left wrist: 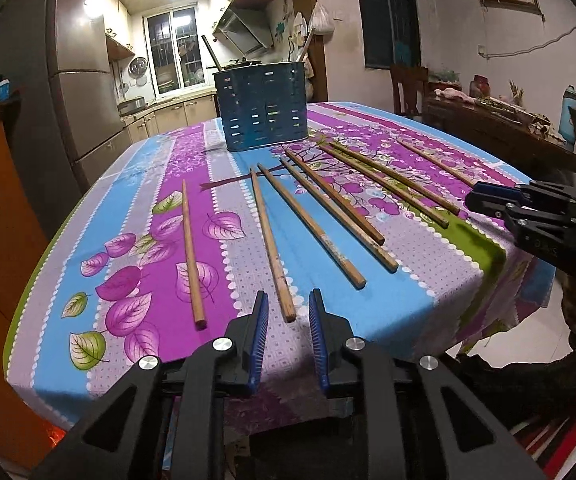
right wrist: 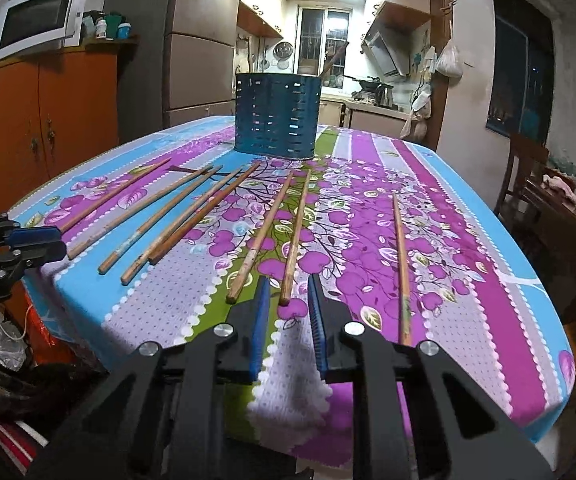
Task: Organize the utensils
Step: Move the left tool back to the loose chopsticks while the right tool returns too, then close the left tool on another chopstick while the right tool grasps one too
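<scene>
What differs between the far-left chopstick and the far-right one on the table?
Far-left chopstick is plain pale wood; far-right chopstick has a dark, greenish-stained thick end. Far-left lies on the leaf-print stripe, far-right on the blossom print. Shared: both lie flat, apart from the other six, thin tips toward the blue holder.

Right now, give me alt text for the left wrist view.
Seven wooden chopsticks lie spread on a floral tablecloth before a blue slotted holder. The left tool, slightly open and empty, hovers near one chopstick's end; the right tool shows at the right edge.
</scene>
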Demonstrator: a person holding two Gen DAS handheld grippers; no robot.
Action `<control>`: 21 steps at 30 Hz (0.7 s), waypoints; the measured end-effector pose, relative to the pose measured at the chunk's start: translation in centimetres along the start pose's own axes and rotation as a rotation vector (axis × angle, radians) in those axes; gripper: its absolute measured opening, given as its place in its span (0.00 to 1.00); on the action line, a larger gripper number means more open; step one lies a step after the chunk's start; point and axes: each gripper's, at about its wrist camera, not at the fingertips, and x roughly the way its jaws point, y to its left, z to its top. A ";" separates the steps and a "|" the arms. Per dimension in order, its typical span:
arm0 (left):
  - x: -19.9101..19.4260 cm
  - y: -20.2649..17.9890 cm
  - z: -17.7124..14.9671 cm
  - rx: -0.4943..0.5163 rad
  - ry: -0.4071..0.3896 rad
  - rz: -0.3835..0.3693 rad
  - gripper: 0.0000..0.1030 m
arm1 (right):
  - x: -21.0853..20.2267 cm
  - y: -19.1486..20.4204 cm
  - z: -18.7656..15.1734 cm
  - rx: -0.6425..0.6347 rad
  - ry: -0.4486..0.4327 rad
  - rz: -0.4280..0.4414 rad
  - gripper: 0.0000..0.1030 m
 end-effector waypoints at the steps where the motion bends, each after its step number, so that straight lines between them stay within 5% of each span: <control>1: 0.1 0.0 0.0 -0.005 0.001 0.001 0.22 | 0.2 -0.1 0.0 -0.001 0.003 -0.001 0.17; 21: 1.8 0.2 -0.5 -0.018 -0.041 0.044 0.22 | 2.3 -0.2 -0.1 0.030 0.022 0.019 0.17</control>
